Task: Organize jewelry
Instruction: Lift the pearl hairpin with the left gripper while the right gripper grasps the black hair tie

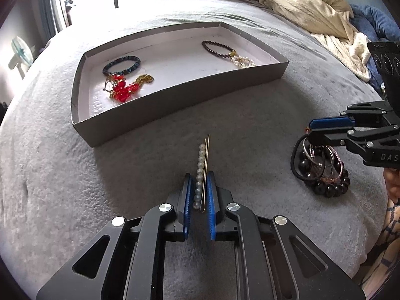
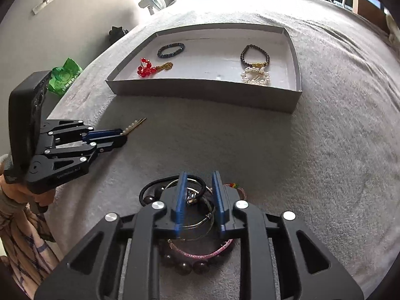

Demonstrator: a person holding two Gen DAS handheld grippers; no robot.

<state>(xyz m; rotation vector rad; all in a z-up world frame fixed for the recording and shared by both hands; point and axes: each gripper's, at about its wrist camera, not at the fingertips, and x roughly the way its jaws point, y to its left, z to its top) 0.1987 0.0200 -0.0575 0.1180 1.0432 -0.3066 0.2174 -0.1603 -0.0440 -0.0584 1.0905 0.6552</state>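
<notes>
On a bed covered by a grey blanket, the left gripper has its blue jaws closed on a pearl hair pin, the row of pearls and the gold wire caught between the pads while the far end of the pin sticks out past the fingertips and lies on the blanket. To its right, the right gripper points down into a pile of bracelets: thin metal bangles, a black hair tie, a pink braided band and a string of large dark beads. Its jaws stand slightly apart with a bangle and a small clasp between them; whether the pads press on anything cannot be told. Beyond both grippers, a shallow grey cardboard tray rests on the blanket. Its left part holds a dark blue bead bracelet with a red bead piece on a gold chain just in front of it. Well apart, in the right part, a dark brown bead bracelet lies touching a pearl brooch. A cream blanket is bunched up at the far right of the bed
</notes>
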